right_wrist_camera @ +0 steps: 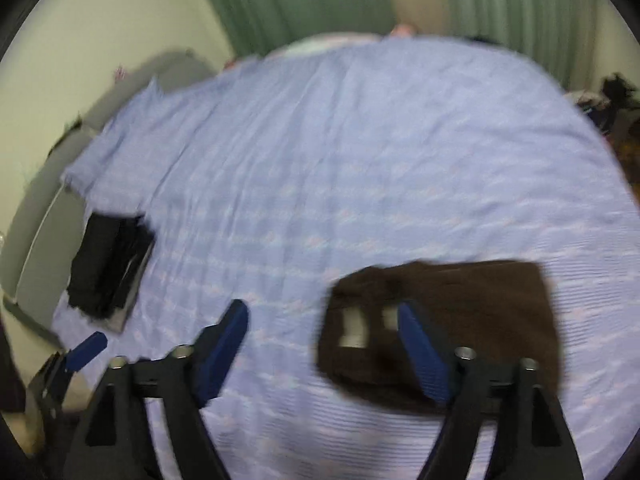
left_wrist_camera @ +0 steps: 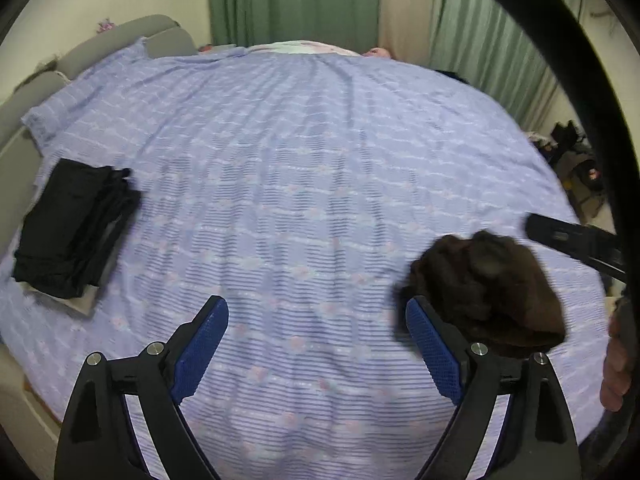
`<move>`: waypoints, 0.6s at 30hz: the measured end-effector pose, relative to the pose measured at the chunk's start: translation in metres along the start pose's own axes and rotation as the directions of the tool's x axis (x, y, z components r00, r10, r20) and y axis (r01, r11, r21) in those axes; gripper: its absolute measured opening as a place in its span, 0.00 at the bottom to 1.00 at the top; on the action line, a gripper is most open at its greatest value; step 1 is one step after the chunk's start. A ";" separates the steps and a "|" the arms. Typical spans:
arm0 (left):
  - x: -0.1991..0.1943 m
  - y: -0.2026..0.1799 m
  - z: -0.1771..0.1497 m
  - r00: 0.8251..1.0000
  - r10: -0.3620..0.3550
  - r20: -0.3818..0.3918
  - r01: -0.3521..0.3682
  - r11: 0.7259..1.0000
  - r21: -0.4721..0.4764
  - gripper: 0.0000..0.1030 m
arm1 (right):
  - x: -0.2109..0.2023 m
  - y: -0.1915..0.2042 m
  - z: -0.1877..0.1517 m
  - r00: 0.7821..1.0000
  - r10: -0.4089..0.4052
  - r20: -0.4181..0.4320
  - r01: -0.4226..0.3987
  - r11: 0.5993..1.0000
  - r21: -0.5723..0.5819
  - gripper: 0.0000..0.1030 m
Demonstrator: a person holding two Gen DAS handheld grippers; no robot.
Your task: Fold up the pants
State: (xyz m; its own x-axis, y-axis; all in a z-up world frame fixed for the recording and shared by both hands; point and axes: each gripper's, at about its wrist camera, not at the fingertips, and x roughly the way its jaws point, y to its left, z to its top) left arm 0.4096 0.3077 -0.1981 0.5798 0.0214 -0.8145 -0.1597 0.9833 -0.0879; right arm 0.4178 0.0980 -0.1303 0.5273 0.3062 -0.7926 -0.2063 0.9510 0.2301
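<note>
Dark brown pants [right_wrist_camera: 460, 320], folded into a rough rectangle, lie on the lilac striped bed sheet [right_wrist_camera: 340, 160]. In the left wrist view they look bunched [left_wrist_camera: 484, 292], just beyond the right finger. My left gripper [left_wrist_camera: 316, 340] is open and empty above the sheet, left of the brown pants. My right gripper [right_wrist_camera: 322, 340] is open and empty, its right finger over the pants' near left part. The right gripper's dark body shows at the right of the left wrist view [left_wrist_camera: 568, 236]. The left gripper's blue fingertip [right_wrist_camera: 86, 350] shows low left in the blurred right wrist view.
A stack of folded black garments [left_wrist_camera: 76, 228] lies on a pale board at the bed's left side, also in the right wrist view [right_wrist_camera: 108, 264]. A grey headboard [left_wrist_camera: 120, 36] runs along the left. Green curtains [left_wrist_camera: 292, 0] hang behind. Clutter [left_wrist_camera: 576, 160] sits on the floor at right.
</note>
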 end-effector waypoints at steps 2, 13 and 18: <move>0.004 -0.023 0.002 0.998 -0.063 -0.007 0.064 0.998 0.009 0.91 | -0.020 -0.036 -0.005 0.996 -0.072 0.046 0.070 0.996 0.047 0.82; 0.082 -0.171 0.027 0.976 -0.191 -0.101 0.201 0.974 0.103 0.91 | 0.007 -0.230 -0.062 0.965 -0.241 -0.105 0.263 0.887 0.381 0.82; 0.139 -0.178 0.025 0.965 -0.128 -0.230 0.136 0.991 0.018 0.74 | 0.028 -0.240 -0.071 0.972 -0.199 -0.124 0.233 0.882 0.409 0.82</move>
State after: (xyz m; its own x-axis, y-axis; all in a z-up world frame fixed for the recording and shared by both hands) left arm 0.5388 0.1402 -0.2814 0.3962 -0.1466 -0.9064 -0.0650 0.9802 -0.1869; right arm 0.4231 -0.1251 -0.2479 0.4511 0.1034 -0.8864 0.2781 0.9275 0.2498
